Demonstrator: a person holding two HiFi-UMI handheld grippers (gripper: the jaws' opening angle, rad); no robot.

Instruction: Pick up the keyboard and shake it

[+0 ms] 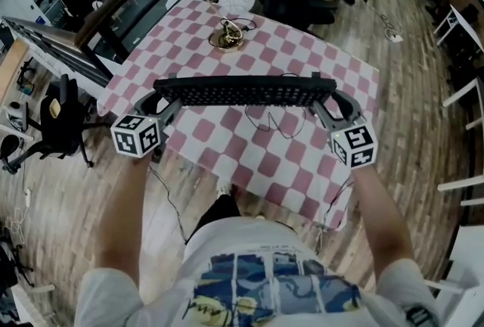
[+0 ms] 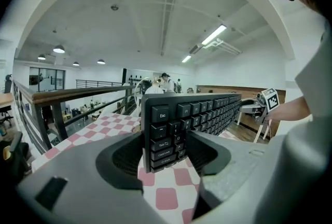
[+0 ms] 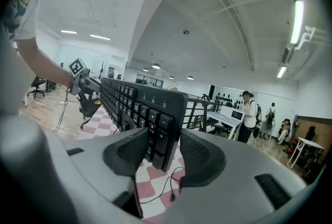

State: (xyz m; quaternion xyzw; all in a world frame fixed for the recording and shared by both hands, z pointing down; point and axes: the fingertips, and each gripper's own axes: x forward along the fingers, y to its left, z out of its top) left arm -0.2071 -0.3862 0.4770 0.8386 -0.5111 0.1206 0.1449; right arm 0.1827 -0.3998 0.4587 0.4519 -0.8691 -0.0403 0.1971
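Head view: keyboard (image 1: 243, 91) partly covers left gripper (image 1: 168, 97), right gripper (image 1: 324, 97) jaws.

On my keyboard (image 2: 207, 110), the left gripper view lets me read three keys at the near end: "Esc" (image 2: 163, 115), "Tab" (image 2: 163, 144) and "Caps Lock" (image 2: 163, 154). The right gripper view gives me a "+" key (image 3: 162, 136). The other legends are too small to read. My left cube (image 1: 136, 136) and right cube (image 1: 354, 145) bear black-and-white square markers without letters.
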